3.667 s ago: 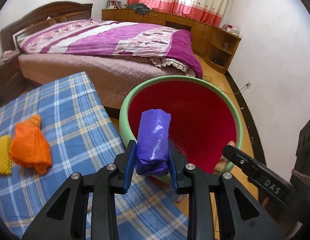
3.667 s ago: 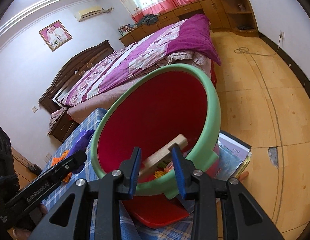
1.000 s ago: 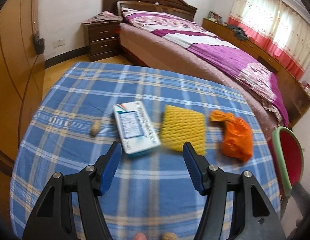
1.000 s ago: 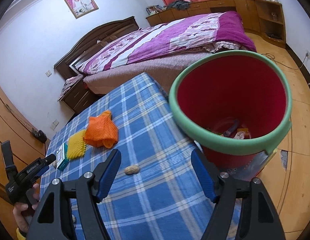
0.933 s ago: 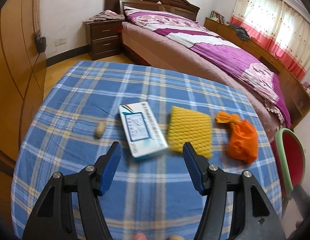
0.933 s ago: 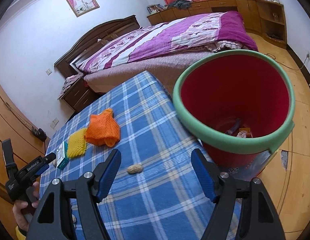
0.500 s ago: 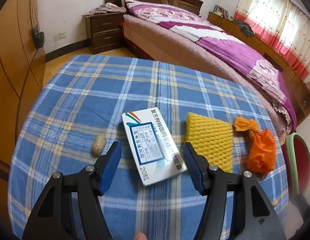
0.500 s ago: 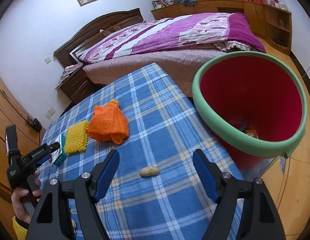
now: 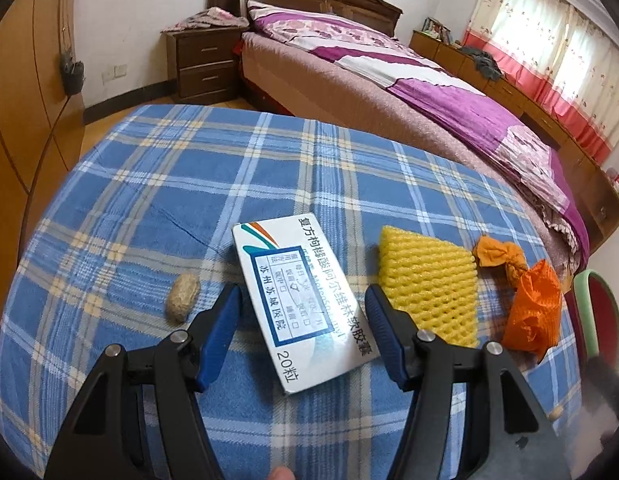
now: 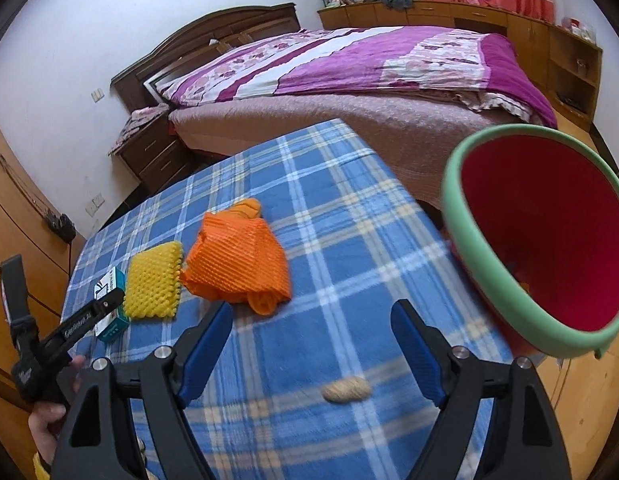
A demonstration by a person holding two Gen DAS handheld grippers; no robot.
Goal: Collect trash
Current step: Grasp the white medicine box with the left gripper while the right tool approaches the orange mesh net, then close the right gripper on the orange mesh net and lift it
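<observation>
Over the plaid table (image 9: 157, 184), your left gripper (image 9: 301, 320) gapes around one medicine box (image 9: 305, 300), pads clear. Your right gripper (image 10: 311, 344), jaws just widened, stands empty above one of two peanuts (image 10: 345, 391). Two foam nets; one bin (image 10: 465, 240) beside.

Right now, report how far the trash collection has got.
Done: some trash lies in the bin. In hand: nothing; the left gripper straddles the box, the right gripper, jaws just opening, nears a peanut. Left: yellow net, orange net, another peanut.
</observation>
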